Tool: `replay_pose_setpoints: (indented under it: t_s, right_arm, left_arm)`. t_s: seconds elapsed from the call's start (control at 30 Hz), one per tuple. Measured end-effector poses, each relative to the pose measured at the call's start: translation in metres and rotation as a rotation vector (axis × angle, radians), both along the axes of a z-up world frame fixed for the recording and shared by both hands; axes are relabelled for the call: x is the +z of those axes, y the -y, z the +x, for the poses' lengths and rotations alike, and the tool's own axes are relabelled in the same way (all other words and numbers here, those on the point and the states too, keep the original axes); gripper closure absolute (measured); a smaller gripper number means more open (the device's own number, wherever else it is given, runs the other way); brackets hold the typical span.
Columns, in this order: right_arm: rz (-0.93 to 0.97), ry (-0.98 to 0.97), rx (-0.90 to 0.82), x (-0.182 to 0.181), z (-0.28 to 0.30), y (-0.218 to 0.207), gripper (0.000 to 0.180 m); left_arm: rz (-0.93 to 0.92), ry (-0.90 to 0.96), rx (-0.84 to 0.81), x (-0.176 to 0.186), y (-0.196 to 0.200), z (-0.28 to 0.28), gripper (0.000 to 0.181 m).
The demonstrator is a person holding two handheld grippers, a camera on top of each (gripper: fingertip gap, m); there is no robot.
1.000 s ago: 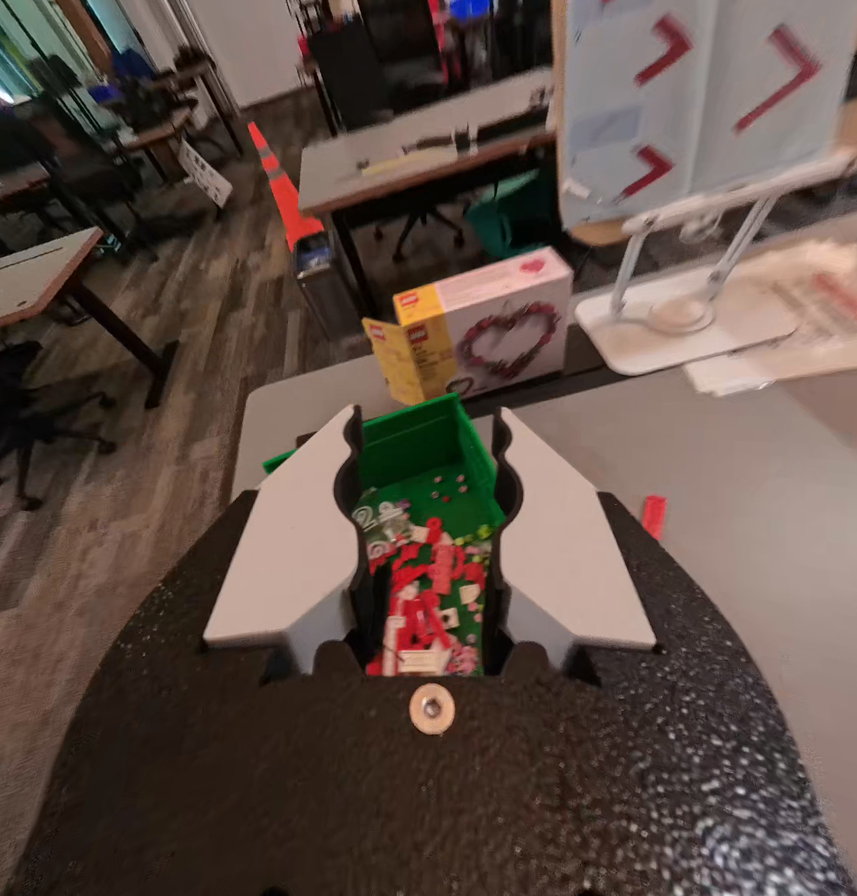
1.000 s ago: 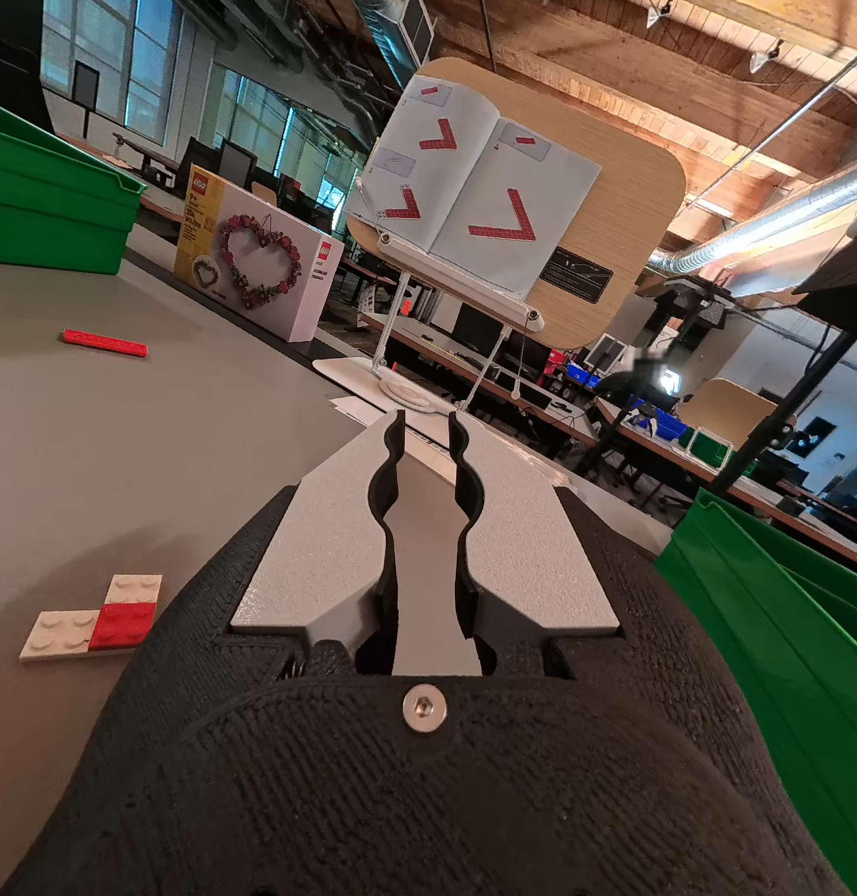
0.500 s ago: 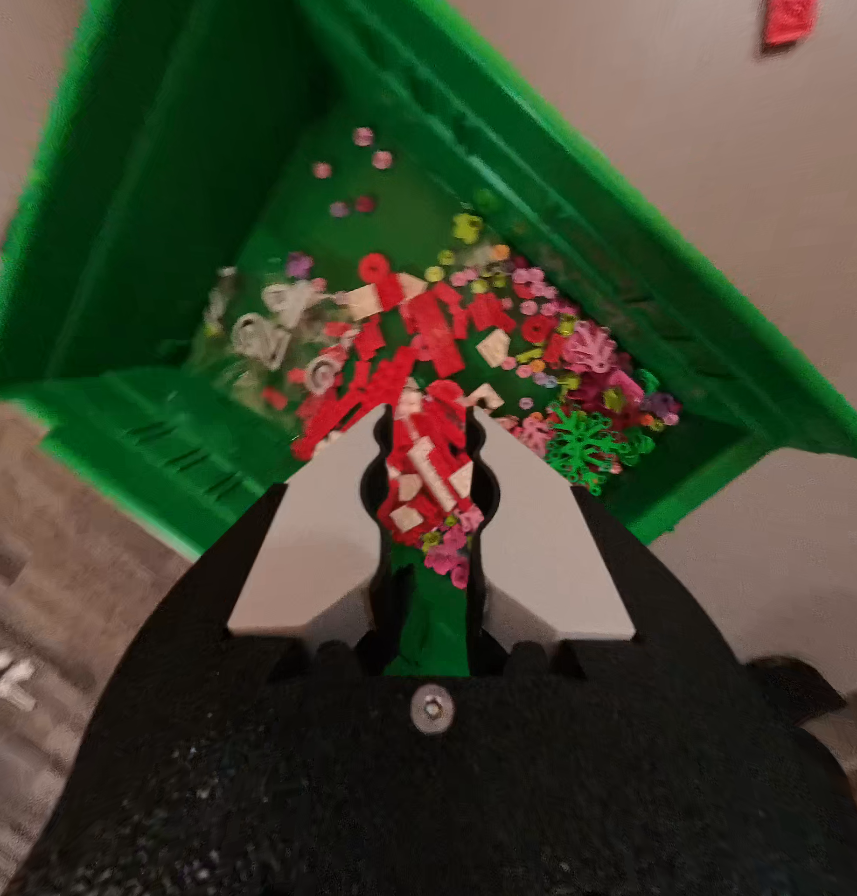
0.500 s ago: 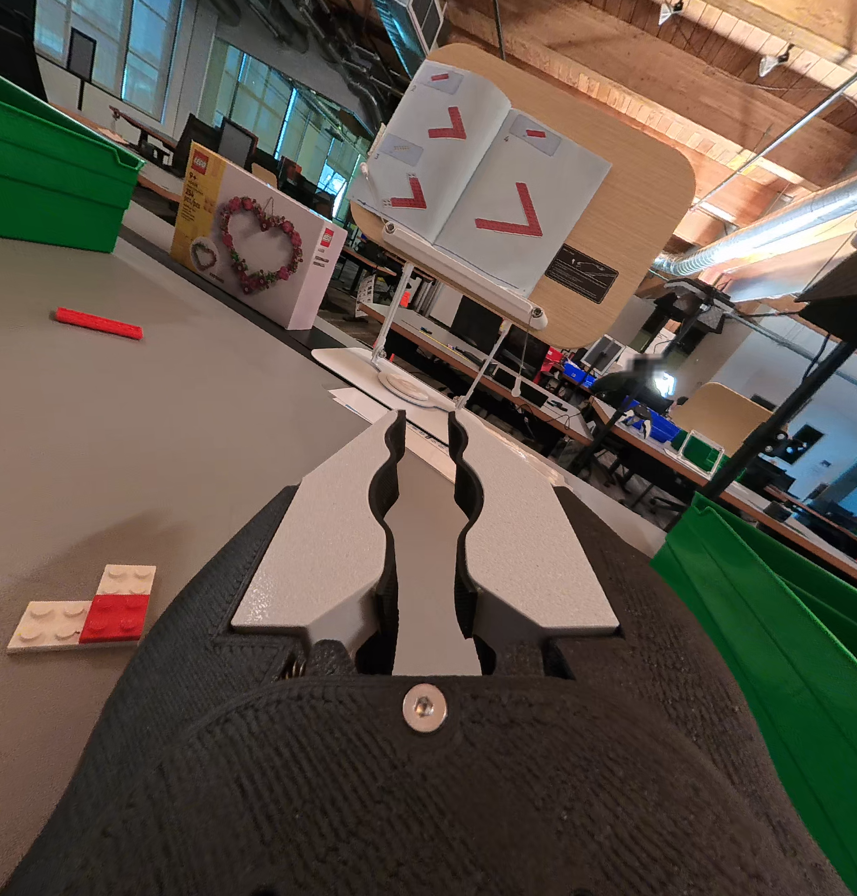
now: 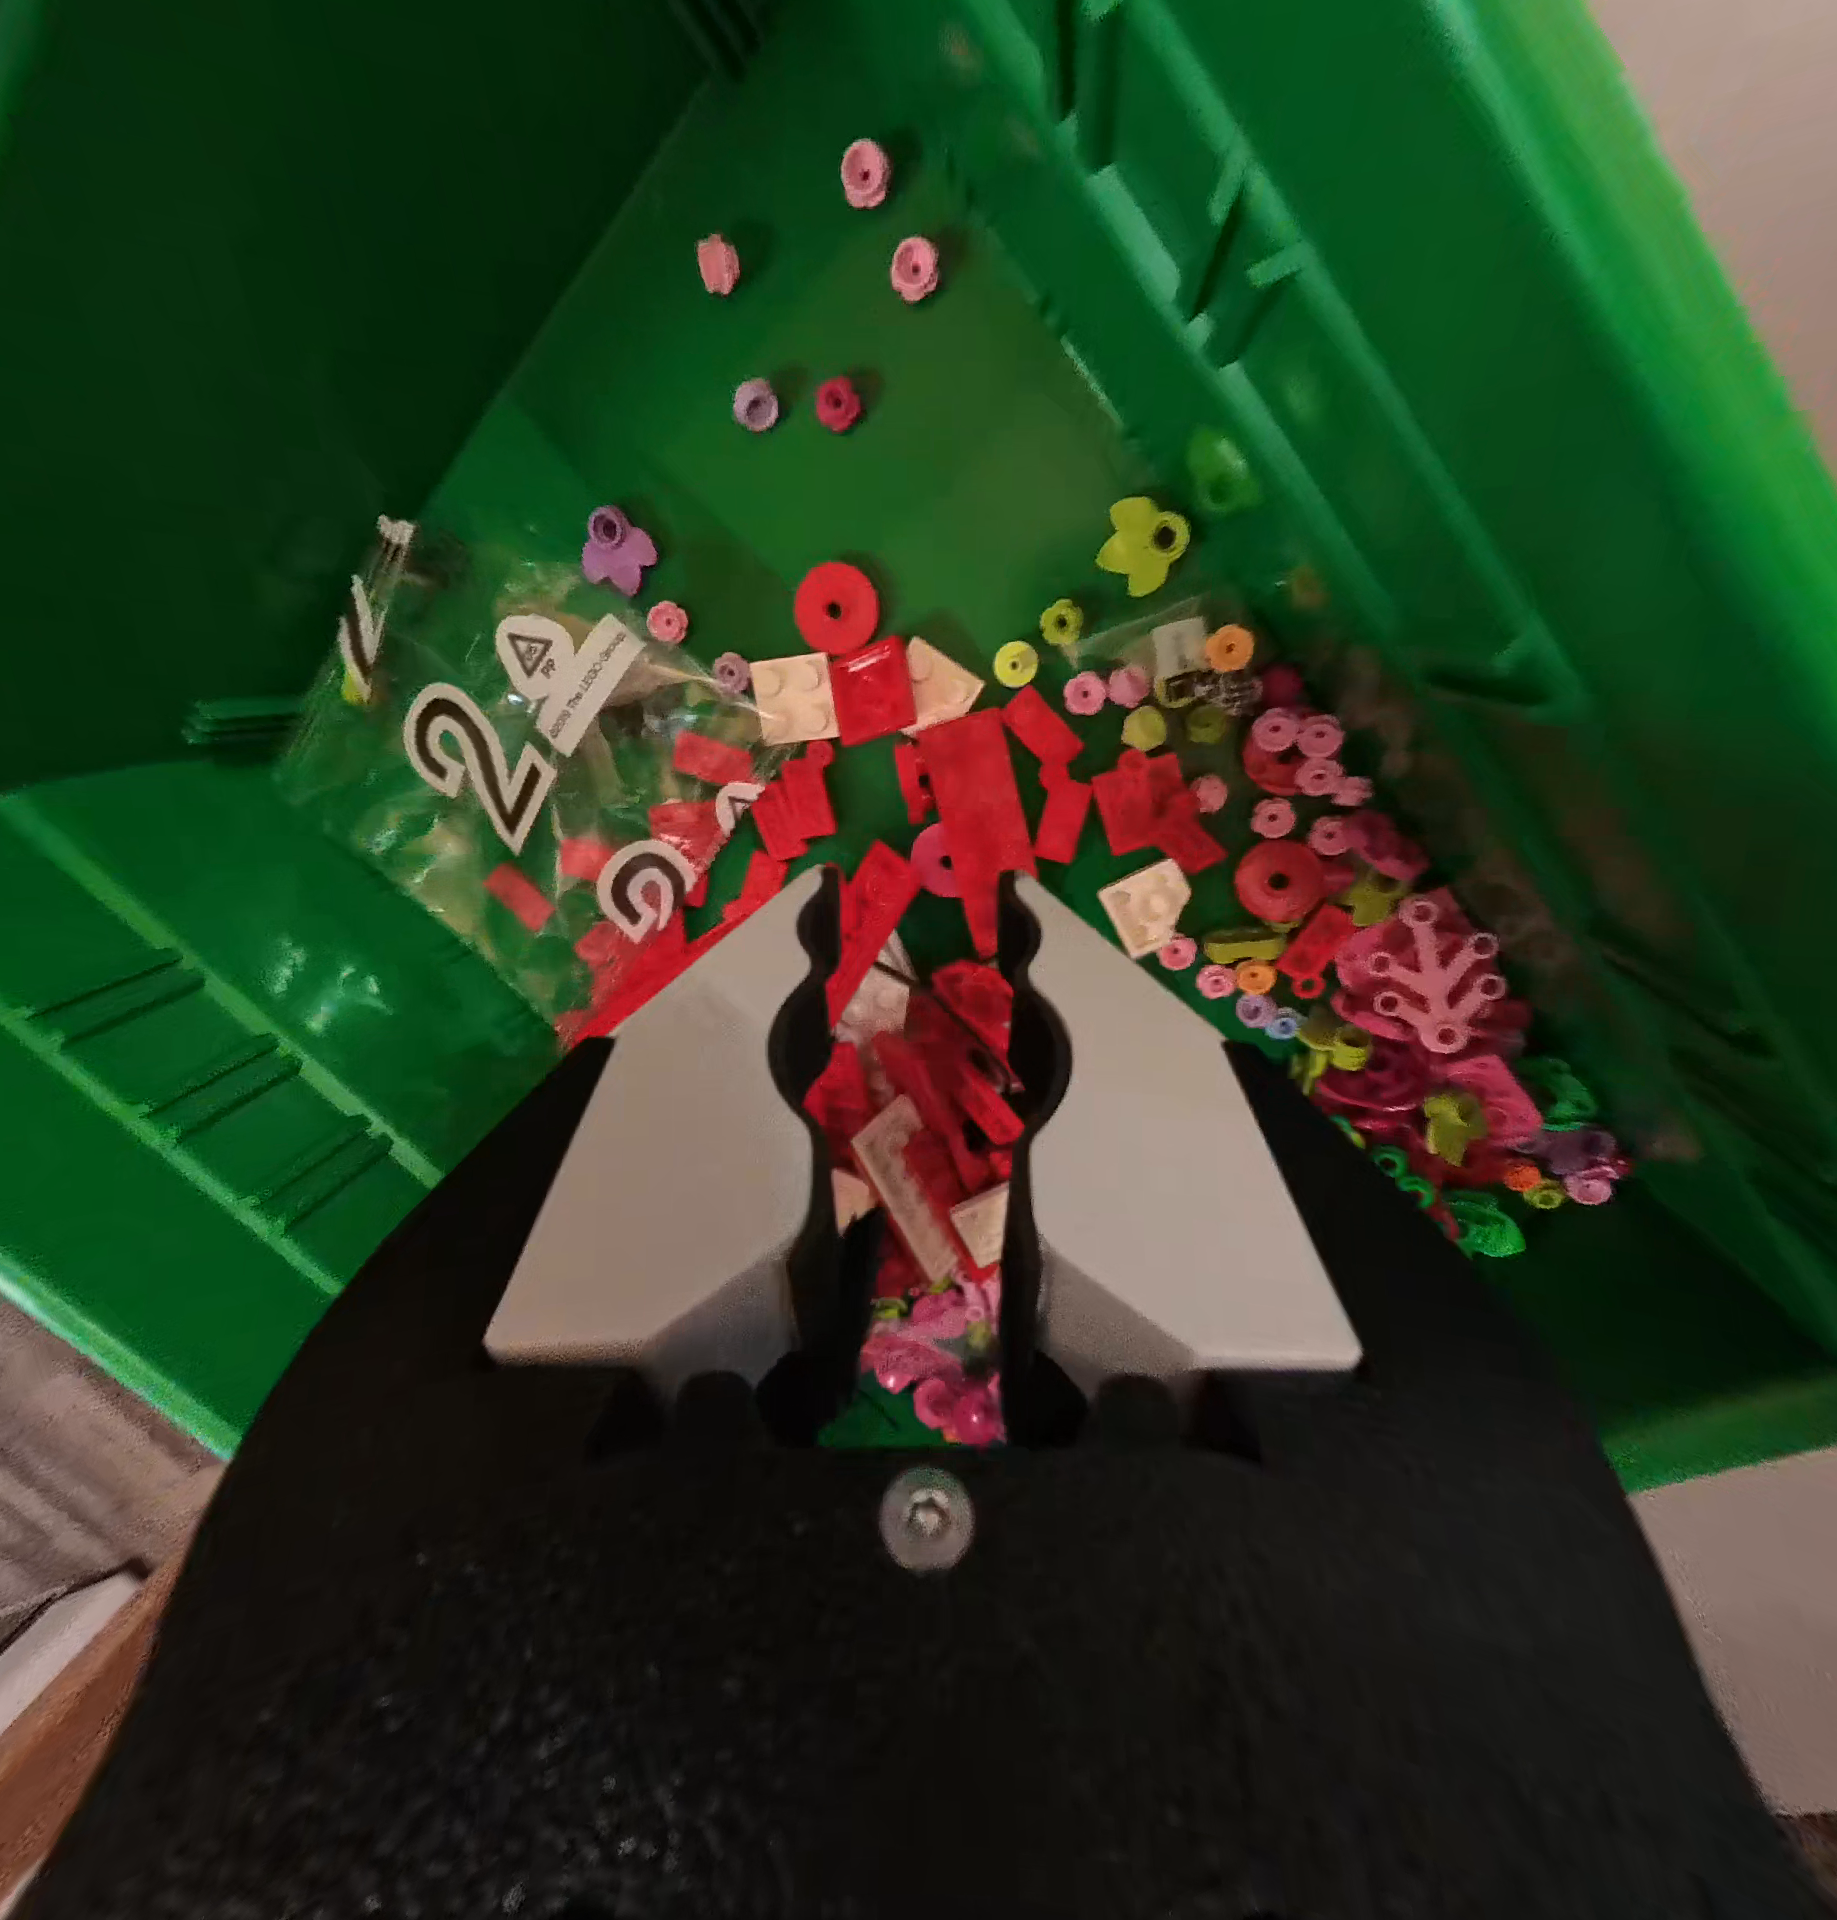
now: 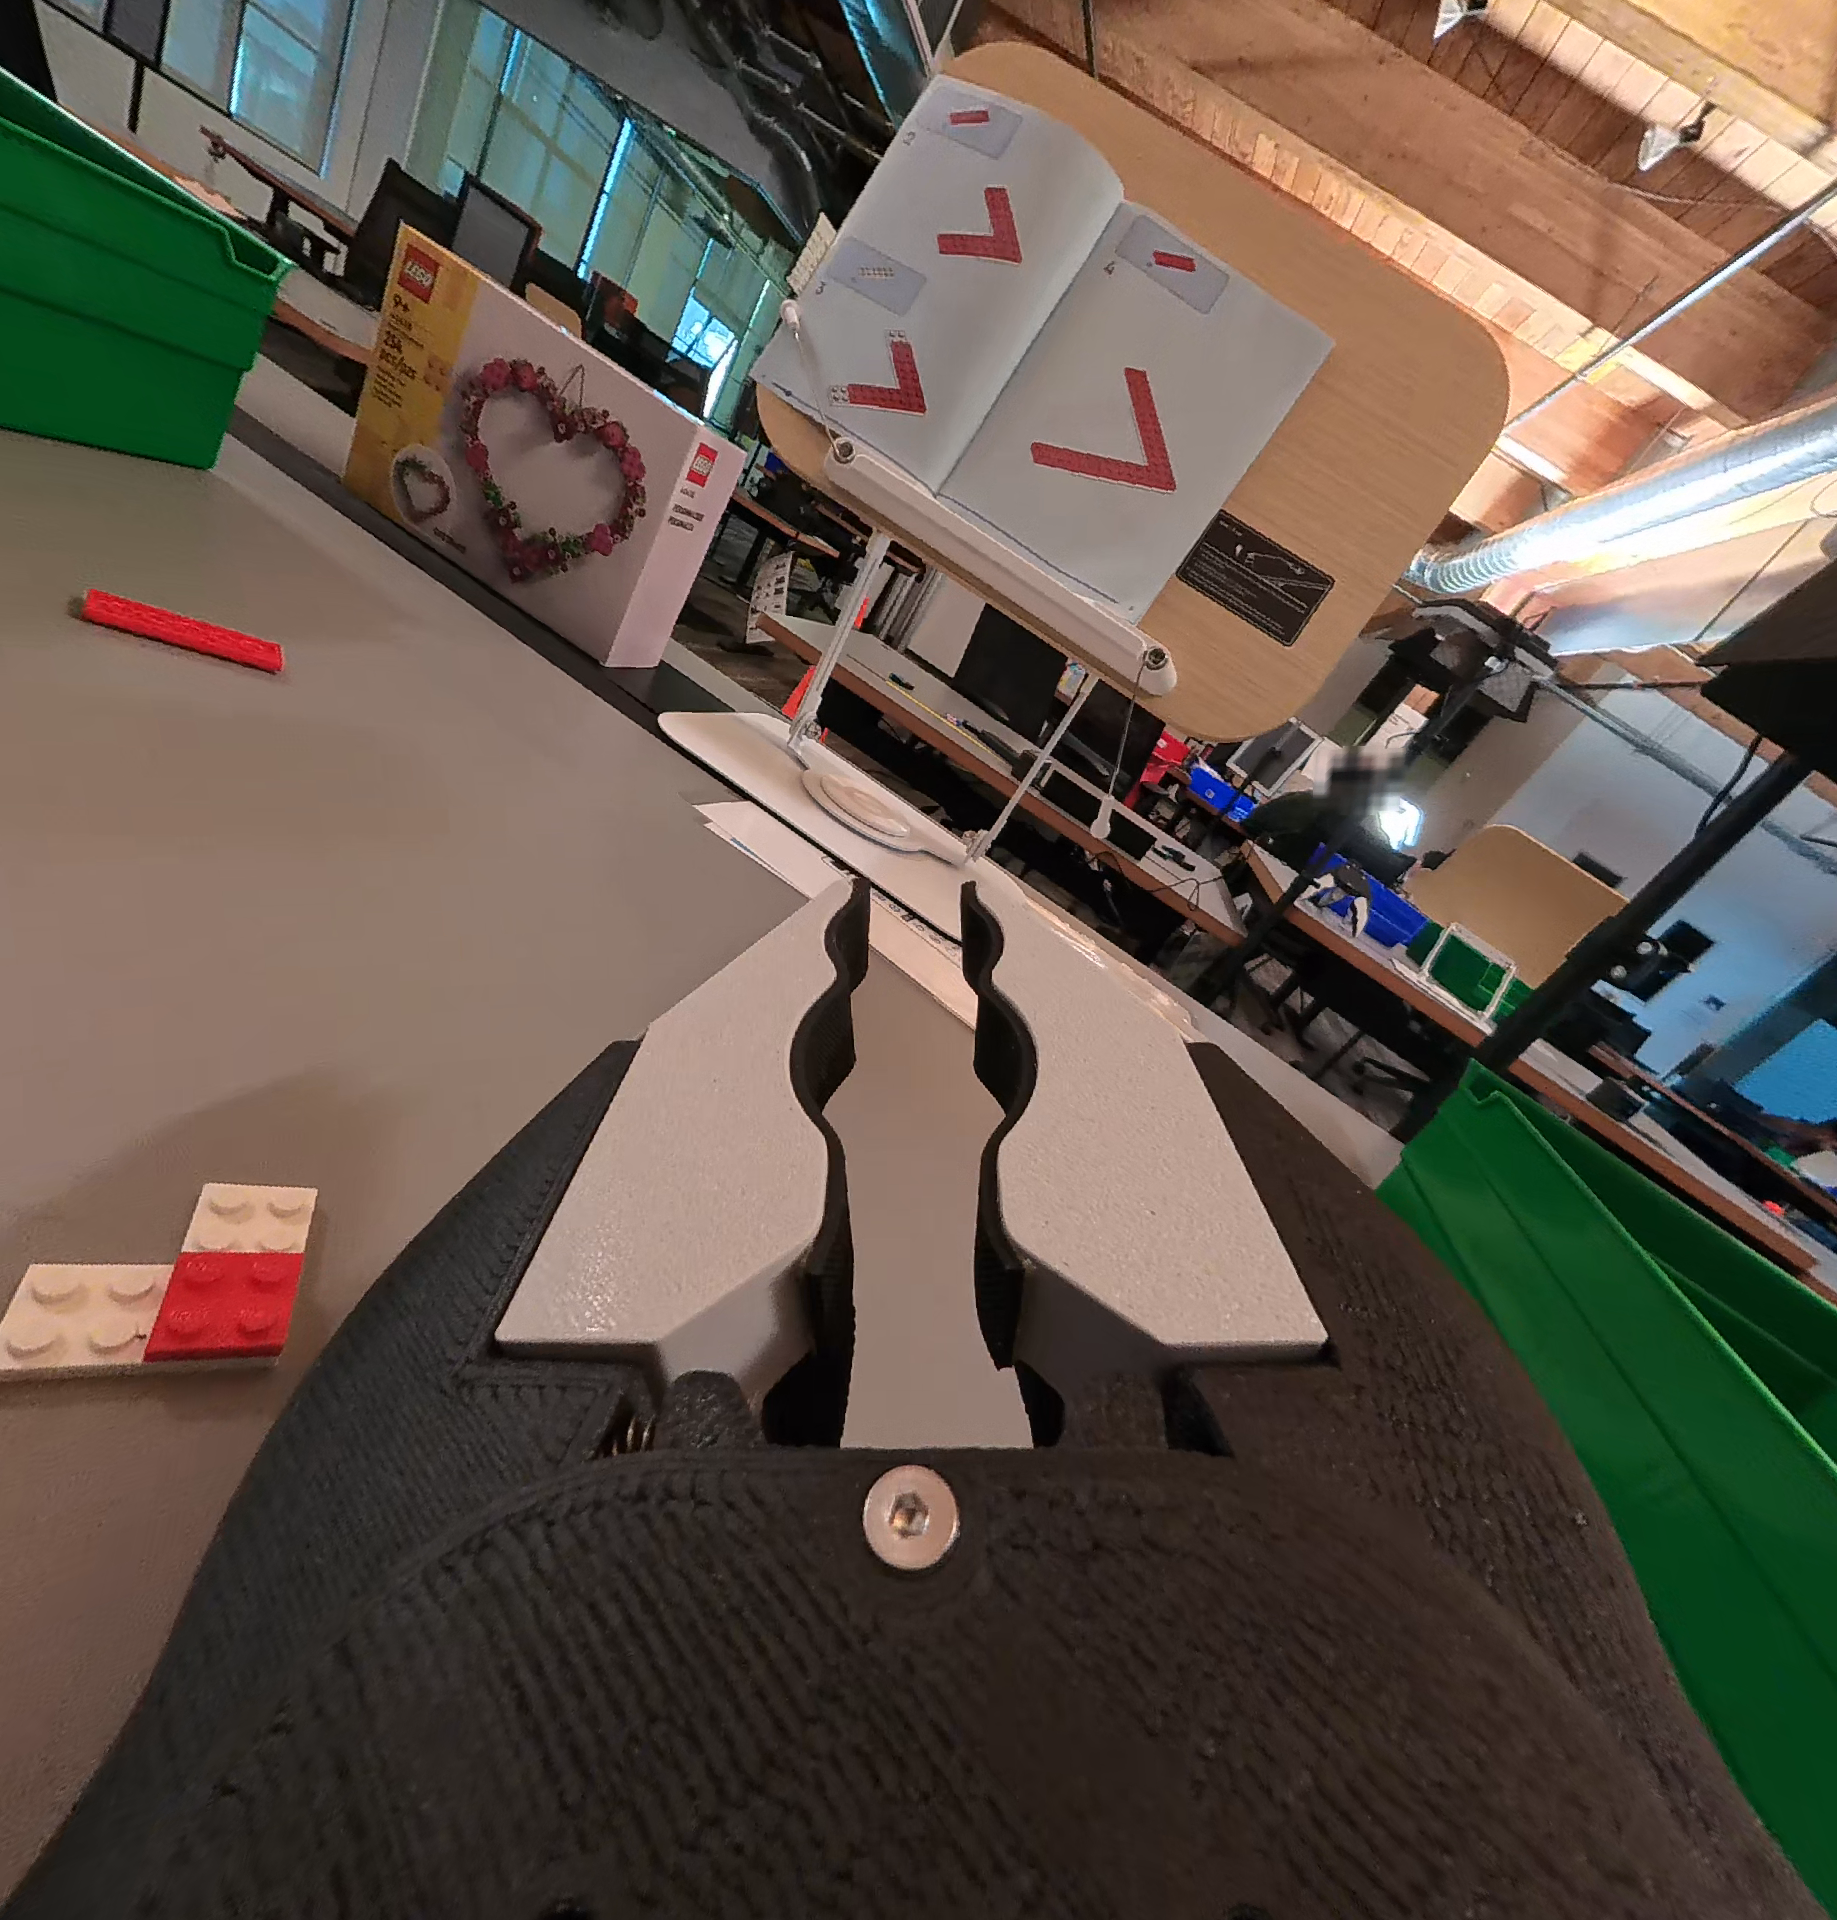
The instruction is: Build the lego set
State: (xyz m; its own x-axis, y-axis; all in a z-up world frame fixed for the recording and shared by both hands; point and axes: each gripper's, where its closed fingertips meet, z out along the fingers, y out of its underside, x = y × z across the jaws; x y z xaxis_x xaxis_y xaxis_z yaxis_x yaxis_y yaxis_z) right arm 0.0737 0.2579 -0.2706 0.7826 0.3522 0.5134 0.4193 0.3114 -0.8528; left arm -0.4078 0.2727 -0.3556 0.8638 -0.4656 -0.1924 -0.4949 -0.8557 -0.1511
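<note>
My left gripper [image 5: 914,883] is open and empty, pointing down into a green bin [image 5: 218,416] over a heap of red plates [image 5: 971,790], white plates and pink flower pieces [image 5: 1413,997]. A clear numbered bag [image 5: 498,769] lies at the heap's left. My right gripper [image 6: 914,899] is open and empty, low over the grey table [image 6: 322,883]. A small assembly of two white plates and a red plate [image 6: 161,1288] lies left of it. A long red plate [image 6: 181,631] lies farther off on the table.
The set's box [image 6: 540,457] stands at the table's back. An open instruction booklet [image 6: 1039,353] rests on a white stand [image 6: 841,769]. One green bin [image 6: 93,291] is at far left, another green bin [image 6: 1672,1403] close on the right.
My left gripper has tipped down and dropped deeper into the green bin, closer to the red pieces, with its fingers narrower than a second ago. My right gripper has barely shifted.
</note>
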Motion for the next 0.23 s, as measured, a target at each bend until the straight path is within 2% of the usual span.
replay_pose_setpoints:
  t_s: [0.03, 0.23]
  right_arm:
    - [0.0, 0.0, 0.0, 0.0, 0.0, 0.0, 0.164]
    - [-0.002, -0.002, 0.005, 0.0, 0.0, 0.0, 0.164]
  left_arm:
    - [-0.01, -0.012, 0.005, -0.002, 0.001, -0.001, 0.154]
    - [-0.028, 0.035, 0.042, -0.009, 0.001, 0.009, 0.153]
